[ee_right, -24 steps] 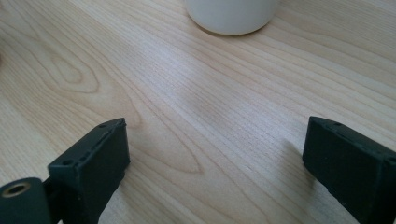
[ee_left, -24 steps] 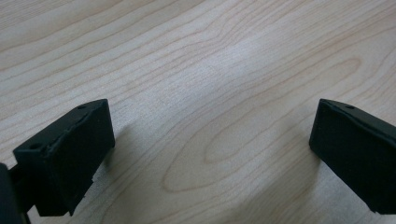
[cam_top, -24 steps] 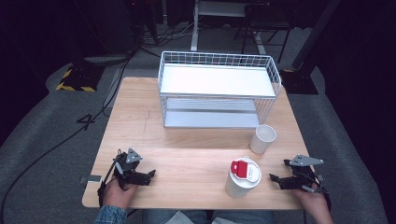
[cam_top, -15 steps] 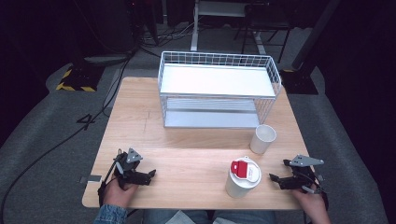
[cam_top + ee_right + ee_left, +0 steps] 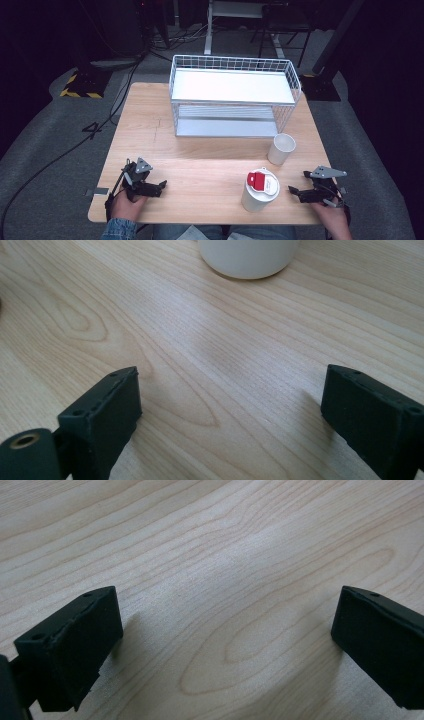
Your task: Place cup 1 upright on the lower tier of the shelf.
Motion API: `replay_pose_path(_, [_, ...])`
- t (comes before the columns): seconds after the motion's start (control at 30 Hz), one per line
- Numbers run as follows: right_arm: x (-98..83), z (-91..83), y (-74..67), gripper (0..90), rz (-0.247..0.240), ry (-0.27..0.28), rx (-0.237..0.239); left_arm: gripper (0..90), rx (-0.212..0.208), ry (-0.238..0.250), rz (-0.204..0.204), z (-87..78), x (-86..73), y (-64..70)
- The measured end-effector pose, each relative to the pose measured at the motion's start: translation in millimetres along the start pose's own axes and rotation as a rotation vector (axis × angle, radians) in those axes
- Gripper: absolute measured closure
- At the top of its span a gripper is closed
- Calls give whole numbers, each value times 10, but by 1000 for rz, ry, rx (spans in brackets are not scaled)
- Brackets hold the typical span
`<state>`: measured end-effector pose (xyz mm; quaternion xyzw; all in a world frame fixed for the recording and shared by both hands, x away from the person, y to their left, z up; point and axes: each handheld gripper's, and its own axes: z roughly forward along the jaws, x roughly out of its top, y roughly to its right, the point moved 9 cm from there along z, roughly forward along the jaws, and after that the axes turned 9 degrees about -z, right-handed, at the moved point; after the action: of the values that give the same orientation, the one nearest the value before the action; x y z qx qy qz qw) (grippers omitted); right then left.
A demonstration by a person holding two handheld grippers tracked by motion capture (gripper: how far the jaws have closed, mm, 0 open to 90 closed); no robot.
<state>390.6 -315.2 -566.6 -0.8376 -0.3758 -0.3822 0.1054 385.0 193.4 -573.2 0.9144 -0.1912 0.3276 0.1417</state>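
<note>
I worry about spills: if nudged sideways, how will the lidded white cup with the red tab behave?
The lidded cup is tall for its base, so a high push would probably tip it. On the smooth wooden table a low push would likelier slide it. How full it is cannot be told.

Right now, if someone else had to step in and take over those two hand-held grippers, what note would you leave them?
Left hand-held gripper: open, empty, low over the table near its front left corner.
Right hand-held gripper: open, empty, near the front right corner, pointing at the lidded cup.
Lidded cup, white with a red tab, stands upright just left of it. Open white cup stands behind, in front of the wire rack.
Done: nothing gripped yet.
Left: probably grasping the lidded cup.
</note>
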Motion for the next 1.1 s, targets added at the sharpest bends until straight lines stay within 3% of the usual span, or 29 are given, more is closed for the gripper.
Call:
replay_pose_path(0.47, [109, -91, -13, 151, 3, 23, 10, 6, 3, -1, -4, 2, 3, -6])
replay_pose_path(0.77, [344, -132, -63, 155, -5, 75, 15, 6, 3, 0, -3, 3, 5, -7])
replay_pose_path(0.87, [486, -147, -34, 156, 6, 122, 5, 6, 3, -1, -4, 2, 4, -6])
replay_pose_path(1.1, [665, -61, 29, 156, 11, 164, -24, 6, 3, 0, -3, 3, 5, -7])
